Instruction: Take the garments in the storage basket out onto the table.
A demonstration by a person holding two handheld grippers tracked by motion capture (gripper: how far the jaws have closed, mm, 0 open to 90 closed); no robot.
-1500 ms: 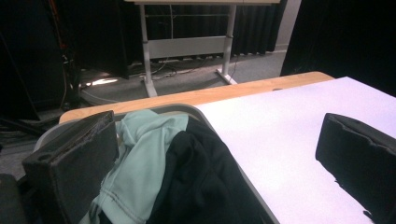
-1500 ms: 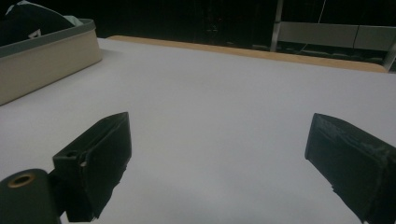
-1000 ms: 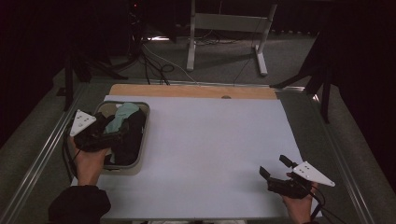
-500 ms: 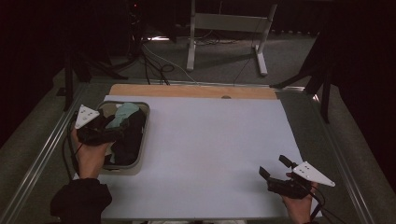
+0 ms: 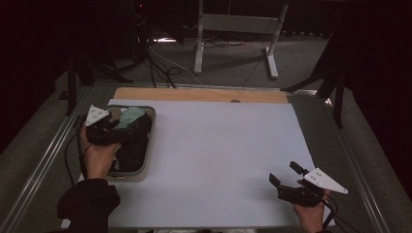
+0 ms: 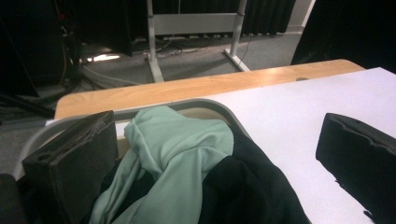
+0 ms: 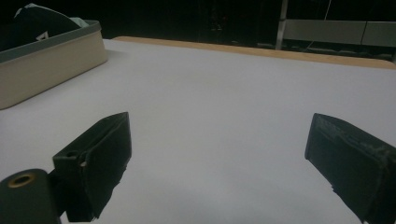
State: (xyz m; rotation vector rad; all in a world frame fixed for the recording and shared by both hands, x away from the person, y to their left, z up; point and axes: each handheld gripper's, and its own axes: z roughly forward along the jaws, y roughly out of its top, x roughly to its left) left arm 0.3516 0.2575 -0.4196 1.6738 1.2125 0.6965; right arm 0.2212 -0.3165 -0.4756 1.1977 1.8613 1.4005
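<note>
A beige tray [image 5: 147, 154] at the table's left holds a mint-green cloth [image 5: 130, 116] lying over a black cloth [image 5: 132, 149]. My left gripper [image 5: 112, 132] hovers over the tray, open. In the left gripper view its jaws stand wide apart on either side of the mint-green cloth [image 6: 182, 154] and the black cloth [image 6: 247, 191], gripping neither. My right gripper [image 5: 285, 174] rests near the table's front right corner, open. Between its jaws, the right gripper view has just bare white table [image 7: 219, 102].
A white sheet [image 5: 223, 145] covers the table, with a wooden strip [image 5: 204, 94] along the far edge. Metal rails run along both table sides. A grey stand [image 5: 233, 29] and cables are on the floor beyond. The tray [image 7: 46, 56] appears at the far left of the right gripper view.
My left gripper has drifted a little farther back and to the right over the tray. The right gripper has stayed still.
</note>
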